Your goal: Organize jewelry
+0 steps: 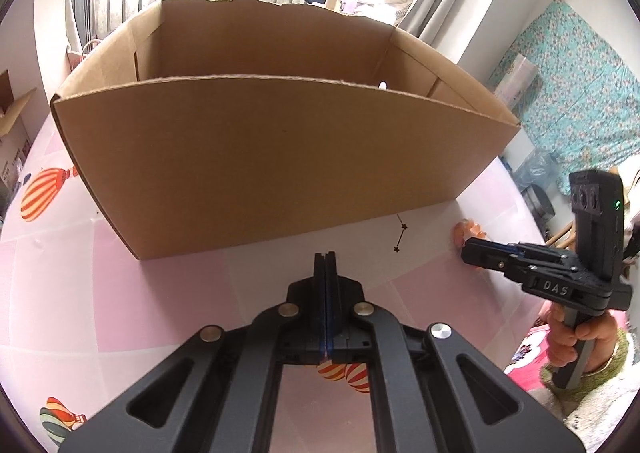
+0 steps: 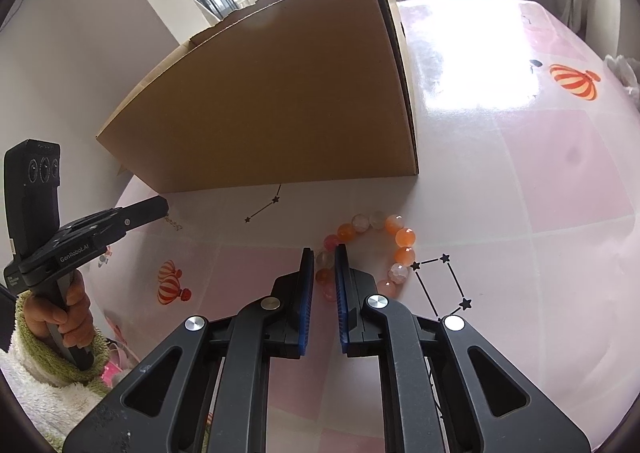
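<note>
- Cardboard box [image 1: 260,157]: one, open at the top, standing on the table [image 2: 520,181]; its inside is mostly hidden from both views.
- Bead bracelet [image 2: 400,237]: one, of orange, pink and clear beads, lying on the table in front of the box's right near corner.
- Fine chain [image 2: 173,223]: one short gold length on the table just beyond the left gripper's tip, seen from the right wrist; whether they touch cannot be told.
- Left gripper [image 1: 330,255]: one, fingers pressed fully together, nothing visible between them.
- Right gripper [image 2: 324,251]: one, fingers parted by a narrow gap, tips at the near-left arc of the bracelet, beads showing in the gap; contact with the pads cannot be told.
- Hands: two, in fleecy cuffs, one on each handle.
</note>
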The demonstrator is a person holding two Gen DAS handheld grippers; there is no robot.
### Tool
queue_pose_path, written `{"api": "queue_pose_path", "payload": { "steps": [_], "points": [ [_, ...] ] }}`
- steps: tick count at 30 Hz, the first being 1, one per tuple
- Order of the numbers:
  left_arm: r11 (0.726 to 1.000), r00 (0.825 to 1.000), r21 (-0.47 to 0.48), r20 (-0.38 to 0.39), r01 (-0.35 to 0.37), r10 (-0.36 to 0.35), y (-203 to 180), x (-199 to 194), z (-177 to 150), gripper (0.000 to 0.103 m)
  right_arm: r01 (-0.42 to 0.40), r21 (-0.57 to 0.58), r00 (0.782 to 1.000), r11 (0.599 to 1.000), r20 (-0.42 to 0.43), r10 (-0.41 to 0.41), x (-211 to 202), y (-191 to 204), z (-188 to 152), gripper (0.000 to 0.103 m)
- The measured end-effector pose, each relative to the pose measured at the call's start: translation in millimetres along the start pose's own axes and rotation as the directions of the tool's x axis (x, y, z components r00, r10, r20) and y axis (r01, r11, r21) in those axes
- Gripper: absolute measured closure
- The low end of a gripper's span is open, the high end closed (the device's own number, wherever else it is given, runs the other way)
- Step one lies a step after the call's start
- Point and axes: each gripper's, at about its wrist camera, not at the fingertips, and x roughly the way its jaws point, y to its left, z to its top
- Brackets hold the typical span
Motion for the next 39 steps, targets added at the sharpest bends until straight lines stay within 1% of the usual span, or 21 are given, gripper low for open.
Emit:
{"api": "queue_pose_path", "payload": {
  "steps": [4,6,7,10,12,14,15,17,19,22,24,26,30,34,36,39],
  "points": [
    [1.0,1.0,0.021,-0.005,-0.021,0.021,-4.9,3.0,-0.7,0.103,0.028,-0.046,1.0,0.999,-0.011,-0.029,1.9,6.8,3.2,0.09],
    [0.999,1.0,0.035,-0.005,-0.03,0.031,-7.2,4.6,-0.9,0.103,0.041,-0.075,0.999,0.996,-0.015,-0.042,3.4,11.8,5.0,0.084],
    [0.998,0.999,0.044,-0.002,-0.035,0.035,-9.0,4.3,-1.1,0.103,0.048,-0.089,0.999,0.995,-0.015,-0.05,4.2,14.7,5.6,0.084],
    [0.997,0.999,0.063,0.009,-0.046,0.046,-13.3,3.0,-1.3,0.103,0.111,-0.153,0.994,0.982,-0.005,-0.113,7.3,26.8,5.9,0.083],
    [0.996,0.999,0.07,0.019,-0.052,0.051,-16.0,1.1,-1.6,0.103,0.167,-0.212,0.986,0.963,0.011,-0.168,11.0,36.4,5.3,0.084],
    [0.996,0.998,0.075,0.032,-0.056,0.054,-18.3,-3.0,-1.8,0.103,0.21,-0.245,0.977,0.946,0.02,-0.212,13.9,41.9,6.2,0.088],
    [0.995,0.998,0.077,0.041,-0.058,0.055,-19.1,-6.1,-1.8,0.103,0.227,-0.249,0.973,0.942,0.024,-0.228,14.7,42.7,7.0,0.094],
    [0.995,0.997,0.079,0.061,-0.057,0.052,-21.1,-14.4,-0.8,0.103,0.232,-0.223,0.972,0.947,0.02,-0.234,15.2,38.7,11.1,0.095],
    [0.995,0.996,0.08,0.08,-0.054,0.047,-22.9,-22.9,1.1,0.103,0.205,-0.17,0.978,0.964,0.007,-0.207,15.0,31.6,15.5,0.096],
    [0.995,0.992,0.09,0.122,-0.051,0.04,-27.6,-41.5,7.1,0.103,0.101,-0.036,0.995,0.994,0.005,-0.101,5.5,9.4,23.5,0.096],
    [0.995,0.99,0.094,0.139,-0.041,0.027,-30.5,-51.0,12.7,0.103,0.042,0.037,0.999,0.998,0.027,-0.043,0.3,0.5,29.8,0.096],
    [0.995,0.987,0.092,0.161,-0.024,0.009,-31.8,-60.8,20.1,0.103,-0.013,0.096,0.998,0.995,0.061,0.007,-11.6,-11.0,36.2,0.096],
    [0.996,0.979,0.088,0.205,0.003,-0.021,-32.5,-77.3,39.0,0.103,-0.118,0.191,0.986,0.974,0.141,0.092,-32.3,-31.8,45.6,0.096],
    [0.996,0.969,0.091,0.242,0.027,-0.048,-30.1,-91.3,60.1,0.103,-0.215,0.241,0.96,0.947,0.228,0.16,-51.4,-45.1,57.4,0.096],
    [0.995,0.965,0.097,0.256,0.028,-0.052,-27.9,-97.0,71.4,0.103,-0.234,0.245,0.95,0.941,0.265,0.167,-67.7,-29.0,52.6,0.096],
    [0.994,0.964,0.106,0.262,0.006,-0.034,-22.6,-98.9,89.8,0.103,-0.225,0.234,0.939,0.946,0.31,0.146,-88.6,-26.9,58.0,0.096]
  ]
}}
